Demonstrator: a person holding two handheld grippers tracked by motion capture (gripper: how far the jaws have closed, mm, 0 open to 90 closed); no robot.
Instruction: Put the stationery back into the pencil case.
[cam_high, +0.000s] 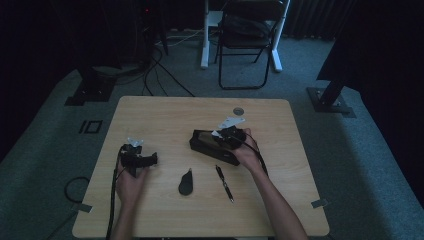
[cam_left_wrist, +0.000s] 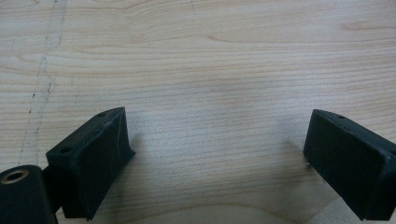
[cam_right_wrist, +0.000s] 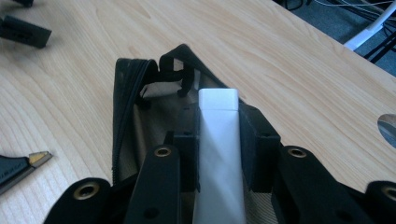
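Nearest the person on the wooden counter (cam_high: 165, 210), a dark teardrop-shaped object (cam_high: 186, 183) lies at about six o'clock of the counter's middle, with a black pen (cam_high: 224, 183) just to its right at five o'clock. The left gripper (cam_high: 150, 160) rests low at roughly eight o'clock, well apart from everything else; in the left gripper view its jaws stand wide apart over bare wood with nothing between them. Farther out, just right of centre, the right gripper (cam_high: 223, 134) hovers over an open black zip case (cam_high: 212, 146). In the right gripper view that gripper (cam_right_wrist: 218, 140) is clamped on a white rectangular block (cam_right_wrist: 218, 140), its pads (cam_right_wrist: 254, 140) pressing both long sides. The block points at twelve o'clock in that view and sits above the case's tan lining (cam_right_wrist: 154, 109), the zip edge running along its left. Beyond, at one o'clock on the counter, a round grey cable port (cam_high: 238, 111) is set into the surface.
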